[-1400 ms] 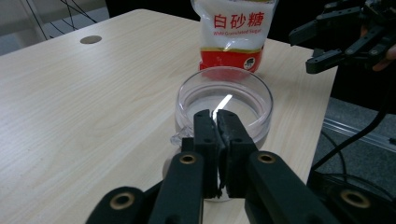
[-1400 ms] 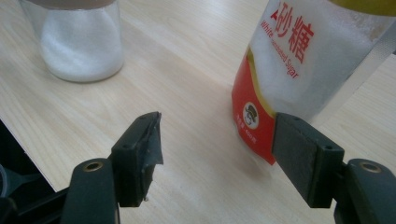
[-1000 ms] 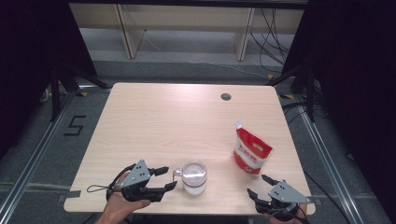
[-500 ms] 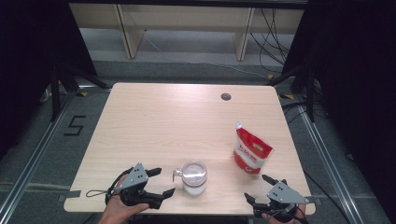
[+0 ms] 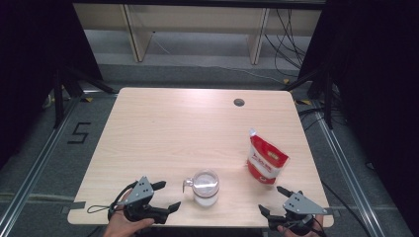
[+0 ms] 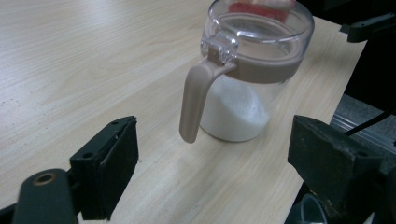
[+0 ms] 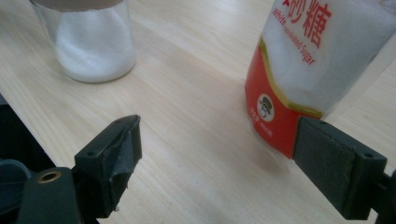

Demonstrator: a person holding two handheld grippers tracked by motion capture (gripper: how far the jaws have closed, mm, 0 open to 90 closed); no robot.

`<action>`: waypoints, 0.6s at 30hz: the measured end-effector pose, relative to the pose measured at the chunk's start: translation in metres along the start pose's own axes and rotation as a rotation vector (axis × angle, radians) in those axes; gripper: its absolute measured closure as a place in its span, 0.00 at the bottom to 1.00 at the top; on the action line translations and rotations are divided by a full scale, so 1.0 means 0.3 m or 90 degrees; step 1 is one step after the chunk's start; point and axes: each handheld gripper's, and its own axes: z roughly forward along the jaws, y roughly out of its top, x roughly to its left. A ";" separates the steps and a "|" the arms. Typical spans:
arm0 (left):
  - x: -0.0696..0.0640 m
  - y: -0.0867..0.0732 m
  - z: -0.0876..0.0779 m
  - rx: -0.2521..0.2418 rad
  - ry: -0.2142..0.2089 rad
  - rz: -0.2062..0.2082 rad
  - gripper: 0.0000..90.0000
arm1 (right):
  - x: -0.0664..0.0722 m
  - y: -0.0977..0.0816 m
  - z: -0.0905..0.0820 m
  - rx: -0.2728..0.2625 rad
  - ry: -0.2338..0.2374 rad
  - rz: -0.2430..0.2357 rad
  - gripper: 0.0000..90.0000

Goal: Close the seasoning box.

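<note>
Tabletop [image 5: 163,128]: both claws newly wide.

Two hand-held black grippers. Left gripper [image 5: 165,195]: grey three-cornered plate on top, dotted with small dark screw holes; thin black cable looping off behind. Right gripper [image 5: 275,200]: the same grey plate and black body. Seen close in the gripper views: blocky matt-black jaws faced with flat dark pads, small round screw recesses in the outer faces, a brass-coloured ring set into the near arm.
</note>
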 end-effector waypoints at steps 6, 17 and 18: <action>-0.004 -0.038 -0.002 0.024 0.009 -0.002 0.18 | -0.005 -0.006 -0.001 0.008 0.012 0.029 0.21; -0.003 -0.081 -0.011 0.065 0.030 0.027 0.18 | -0.009 -0.017 0.008 0.038 0.012 0.039 0.22; -0.005 -0.086 -0.009 0.066 0.025 0.019 0.18 | 0.003 -0.018 0.006 0.051 0.020 0.071 0.22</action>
